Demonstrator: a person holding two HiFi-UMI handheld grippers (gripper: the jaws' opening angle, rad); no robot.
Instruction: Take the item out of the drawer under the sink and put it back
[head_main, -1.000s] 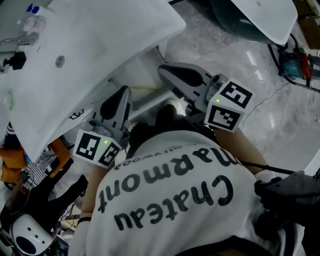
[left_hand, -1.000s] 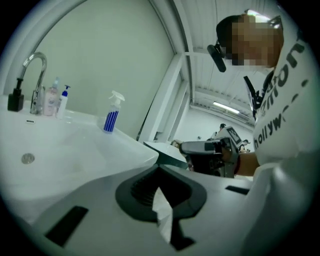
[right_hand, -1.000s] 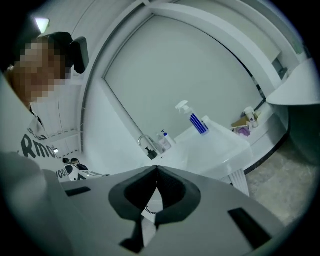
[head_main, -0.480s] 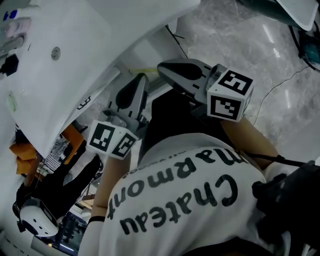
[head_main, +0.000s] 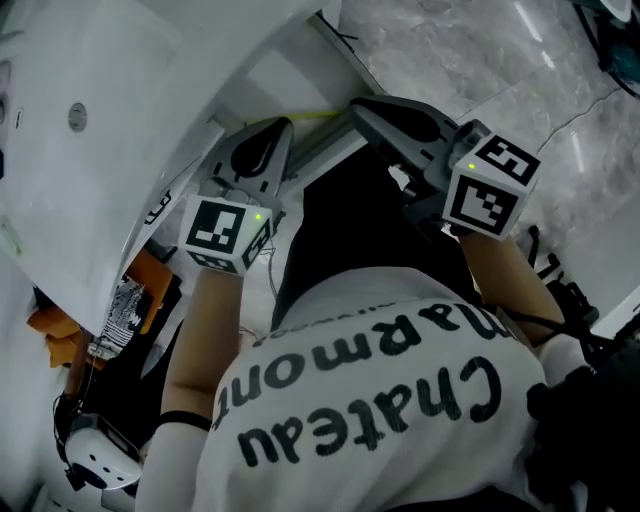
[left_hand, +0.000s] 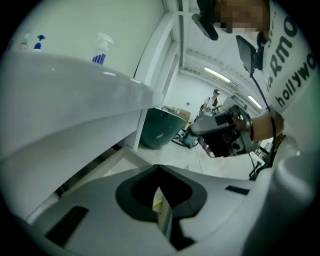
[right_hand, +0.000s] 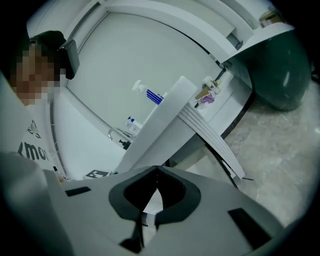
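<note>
left gripper (left_hand: 158, 167): jaws closed together, nothing held | right gripper (right_hand: 157, 168): jaws closed together, nothing held | both are held side by side below the white sink (head_main: 110, 130)

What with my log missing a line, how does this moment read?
left hand-held gripper: shut, empty | right hand-held gripper: shut, empty | white sink basin: ahead

1. I'm seeing a spray bottle (right_hand: 149, 94) with blue stripes standing upright near the white wall.
2. I'm looking at a dark green tub (left_hand: 159, 129) sitting on the pale marbled floor (head_main: 470, 60).
3. I'm noticing orange clutter (head_main: 55, 330) lying at the lower left, above a white rounded shell (head_main: 95, 462).
4. I'm watching ceiling light strips (left_hand: 217, 75) glowing far back.
</note>
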